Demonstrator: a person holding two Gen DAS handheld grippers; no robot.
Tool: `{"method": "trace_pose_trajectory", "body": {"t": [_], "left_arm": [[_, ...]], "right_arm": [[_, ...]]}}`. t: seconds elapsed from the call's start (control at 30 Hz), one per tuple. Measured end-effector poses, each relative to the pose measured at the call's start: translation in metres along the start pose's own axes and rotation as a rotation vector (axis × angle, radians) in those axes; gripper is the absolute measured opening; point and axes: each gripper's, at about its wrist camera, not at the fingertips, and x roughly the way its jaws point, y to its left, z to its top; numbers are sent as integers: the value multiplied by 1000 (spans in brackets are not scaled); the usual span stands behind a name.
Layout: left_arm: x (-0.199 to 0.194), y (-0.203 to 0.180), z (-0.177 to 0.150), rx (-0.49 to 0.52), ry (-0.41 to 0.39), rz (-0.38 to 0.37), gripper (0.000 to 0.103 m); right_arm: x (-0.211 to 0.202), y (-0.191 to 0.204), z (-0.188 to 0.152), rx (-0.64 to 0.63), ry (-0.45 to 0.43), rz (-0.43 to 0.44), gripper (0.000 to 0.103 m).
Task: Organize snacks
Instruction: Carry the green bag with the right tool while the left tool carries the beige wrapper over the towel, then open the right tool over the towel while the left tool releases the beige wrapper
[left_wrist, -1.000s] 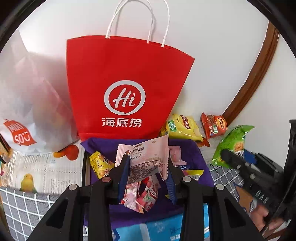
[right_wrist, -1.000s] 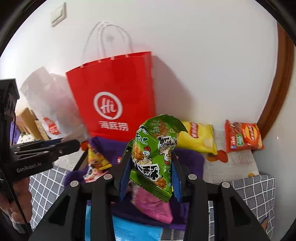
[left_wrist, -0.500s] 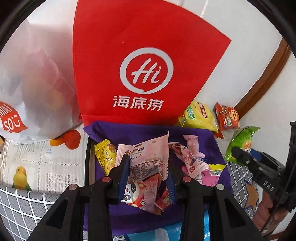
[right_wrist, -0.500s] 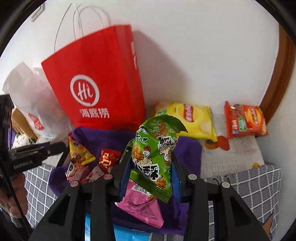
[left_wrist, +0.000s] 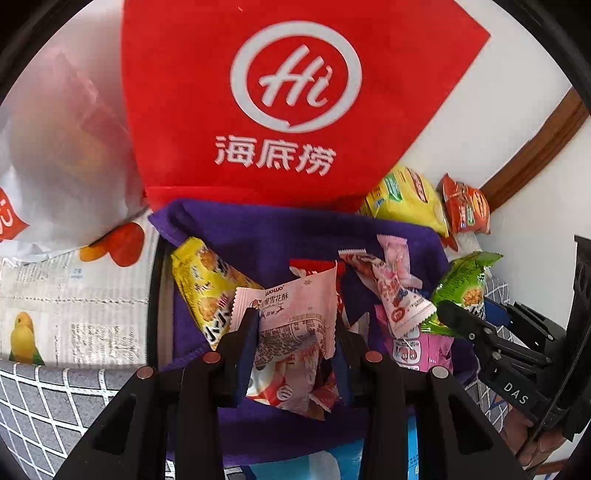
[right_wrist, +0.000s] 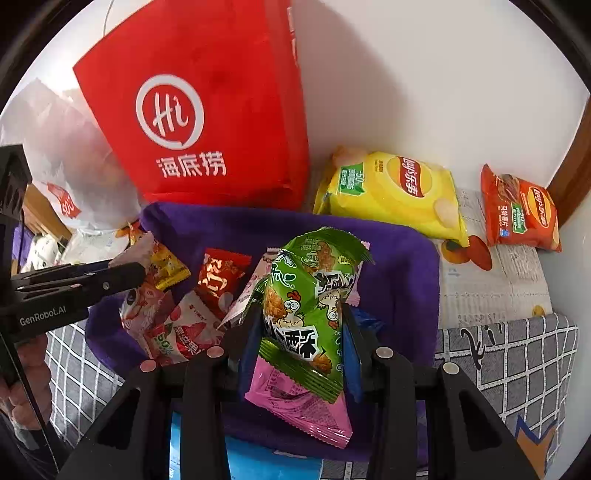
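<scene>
Both packets still clamped; red bag (left_wrist: 303, 110) nearer.

Left gripper (left_wrist: 293, 332) pinching a pink snack packet (left_wrist: 291, 314)

Fingers (left_wrist: 242, 347) are clamped on it over the purple cloth (left_wrist: 295, 229). Yellow packet (left_wrist: 203, 284) just left of the fingers, green packet (left_wrist: 461, 288) off right in the other gripper (left_wrist: 458, 314), red bag (left_wrist: 288, 99) straight ahead.
</scene>
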Motion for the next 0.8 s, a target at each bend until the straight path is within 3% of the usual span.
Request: {"method": "trace_pose_trajectory", "body": {"t": [0.53, 0.8], "left_arm": [[10, -10, -4, 34, 37, 1, 37], [7, -15, -4, 53, 33, 11, 42]], "right_arm": [[0, 11, -2, -51, 7, -5, 41], [-18, 15, -2, -65, -47, -27, 51]]}}
